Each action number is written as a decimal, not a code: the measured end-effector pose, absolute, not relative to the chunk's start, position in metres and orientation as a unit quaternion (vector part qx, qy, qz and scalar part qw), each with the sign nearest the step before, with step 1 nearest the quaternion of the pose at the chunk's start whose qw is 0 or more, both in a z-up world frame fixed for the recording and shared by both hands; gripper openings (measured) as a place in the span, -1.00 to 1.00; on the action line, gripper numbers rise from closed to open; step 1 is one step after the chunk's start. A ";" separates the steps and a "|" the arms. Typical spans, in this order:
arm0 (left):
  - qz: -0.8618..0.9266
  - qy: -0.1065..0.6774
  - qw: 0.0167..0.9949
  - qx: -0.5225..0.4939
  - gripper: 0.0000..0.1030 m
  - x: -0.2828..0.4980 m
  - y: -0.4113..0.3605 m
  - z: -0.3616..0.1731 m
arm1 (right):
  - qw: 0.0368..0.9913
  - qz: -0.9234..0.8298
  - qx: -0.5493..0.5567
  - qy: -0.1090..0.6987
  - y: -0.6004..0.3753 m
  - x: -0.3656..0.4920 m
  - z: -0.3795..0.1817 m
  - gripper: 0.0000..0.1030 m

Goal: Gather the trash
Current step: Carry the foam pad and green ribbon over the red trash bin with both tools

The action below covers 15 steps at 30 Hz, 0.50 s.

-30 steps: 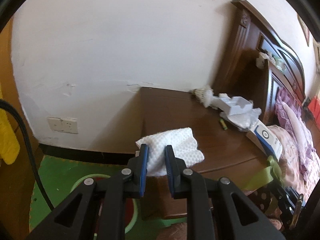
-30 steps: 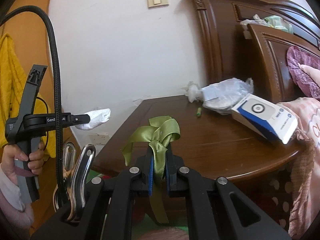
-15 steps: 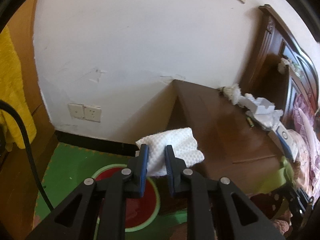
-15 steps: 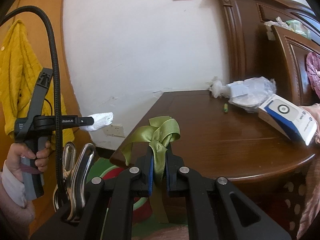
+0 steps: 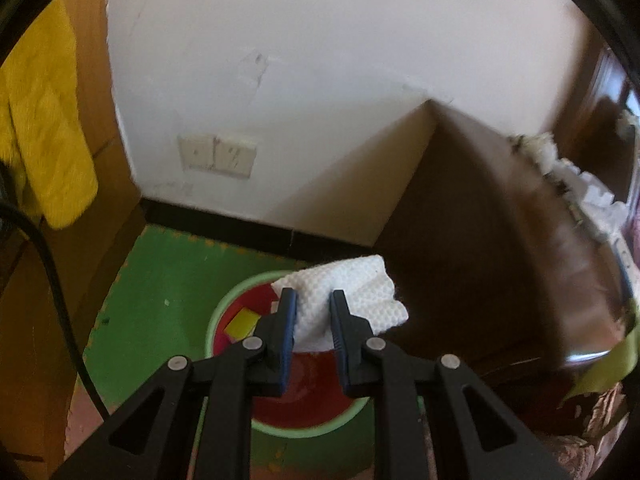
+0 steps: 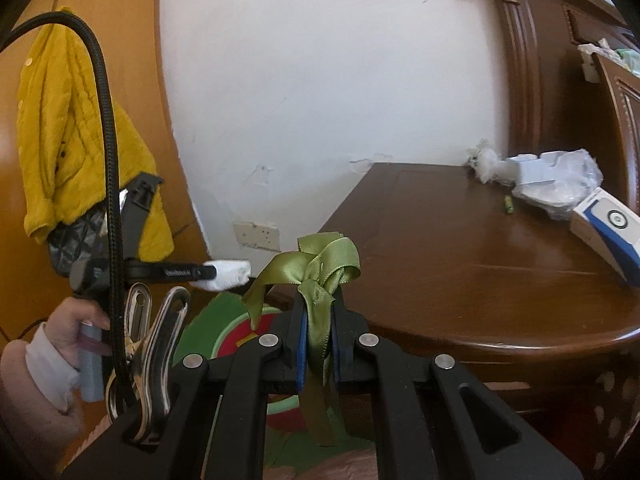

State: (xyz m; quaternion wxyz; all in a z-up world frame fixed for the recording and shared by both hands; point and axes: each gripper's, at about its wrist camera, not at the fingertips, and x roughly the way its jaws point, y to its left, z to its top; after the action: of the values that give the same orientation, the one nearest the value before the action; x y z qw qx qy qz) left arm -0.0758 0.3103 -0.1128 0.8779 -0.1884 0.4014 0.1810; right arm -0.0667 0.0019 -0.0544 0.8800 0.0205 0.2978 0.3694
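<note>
Far left, yellow coat (image 6: 76,128) hanging on the wooden panel, a hand (image 6: 76,332) clutching the left gripper's handle. Left gripper (image 5: 312,296) tilted down, jaws nearly closed, pinching a white tissue (image 5: 352,292) right over the green-rimmed bin (image 5: 224,308) on the green mat (image 5: 160,300) — looks poised for the drop, not yet released. Bin already holding something yellow (image 5: 242,322), nature unclear. Moving right: right gripper (image 6: 318,320) clamped almost fully shut on a green ribbon (image 6: 320,268), bow above the pads, tail dangling below, near the bin but seemingly not above it yet. Further right, on the brown nightstand (image 6: 460,272): fluffy white wad (image 6: 486,164), crumpled plastic wrap (image 6: 560,184), small green item (image 6: 509,205), blue-and-white box (image 6: 608,228). Roughly midway by the look of it: two pieces in hand, neither dropped, several pieces left on the nightstand to fetch.
</note>
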 end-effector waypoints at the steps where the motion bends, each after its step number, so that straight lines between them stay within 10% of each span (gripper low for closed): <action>1: 0.184 0.406 0.875 -0.189 -0.66 -0.075 0.313 -0.118 | 0.879 0.371 0.019 0.299 0.004 -0.068 -0.055 -0.81; 15: 0.210 0.491 0.819 -0.211 -0.66 -0.083 0.333 -0.218 | 0.860 0.401 -0.009 0.314 0.035 -0.078 -0.067 -0.81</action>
State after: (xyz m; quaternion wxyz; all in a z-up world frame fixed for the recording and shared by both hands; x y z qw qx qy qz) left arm -0.0830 0.3332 -0.2178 0.8187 -0.2115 0.4907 0.2104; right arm -0.0781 0.0351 -0.0675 0.8603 -0.0086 0.3141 0.4014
